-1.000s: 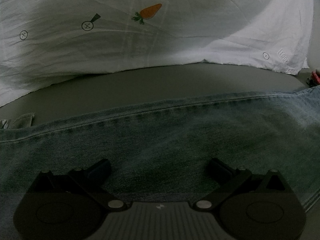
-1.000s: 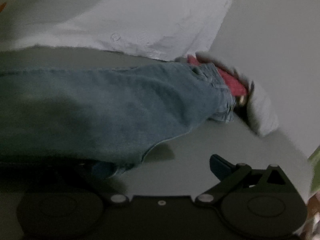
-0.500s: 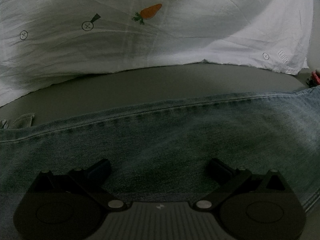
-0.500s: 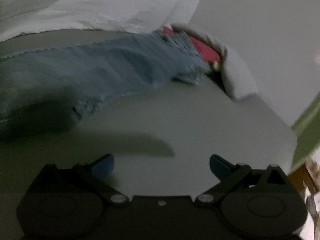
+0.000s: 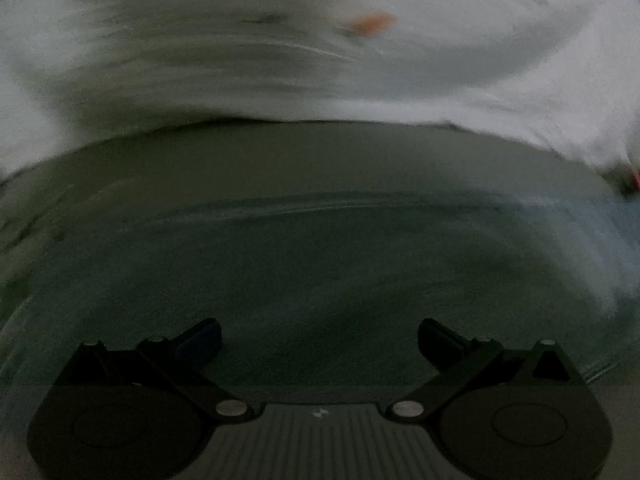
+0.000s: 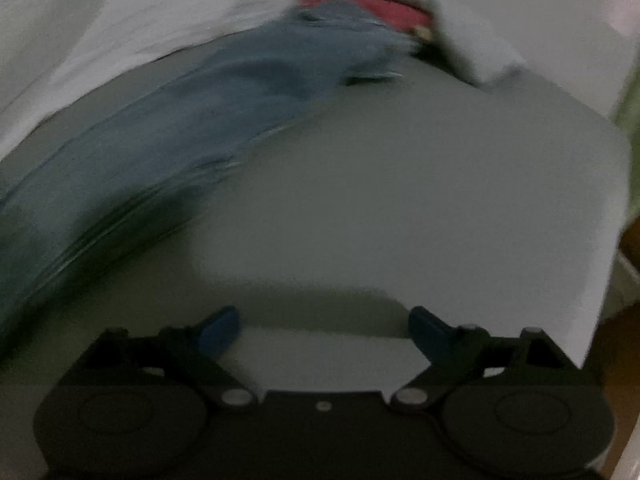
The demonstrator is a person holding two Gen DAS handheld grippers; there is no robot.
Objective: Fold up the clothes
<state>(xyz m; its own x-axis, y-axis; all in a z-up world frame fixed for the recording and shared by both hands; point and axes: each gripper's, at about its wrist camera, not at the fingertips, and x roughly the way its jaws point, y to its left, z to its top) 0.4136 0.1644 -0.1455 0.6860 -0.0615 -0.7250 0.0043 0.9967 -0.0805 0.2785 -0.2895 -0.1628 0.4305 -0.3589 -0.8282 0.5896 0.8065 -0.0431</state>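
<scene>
Below, the left wrist view: the left gripper [image 5: 320, 334] fills the lower edge of the frame, its two dark fingers [image 5: 200, 338] spread wide with nothing between them. Blue jeans [image 5: 320, 264] lie across the lower middle of the frame, directly beyond and under the fingertips; whether the fingers touch the denim cannot be told. A band of grey surface [image 5: 312, 160] runs behind the jeans. A white sheet [image 5: 280, 52] with small orange prints [image 5: 370, 24] fills the upper part of the frame. The whole view is motion-blurred.

Right wrist view: the right gripper [image 6: 324, 326] sits at the bottom centre, its blue-tipped fingers [image 6: 220, 328] likewise spread wide and empty, over bare grey surface [image 6: 400, 200]. The jeans [image 6: 224, 112] run as a diagonal strip from the lower left to the upper centre of the frame, well apart from the fingertips. At the far end of the jeans, a red item [image 6: 384, 10] lies at the top centre, tucked against white fabric [image 6: 480, 52]. The white sheet [image 6: 140, 24] occupies the upper left. This view is also blurred.
</scene>
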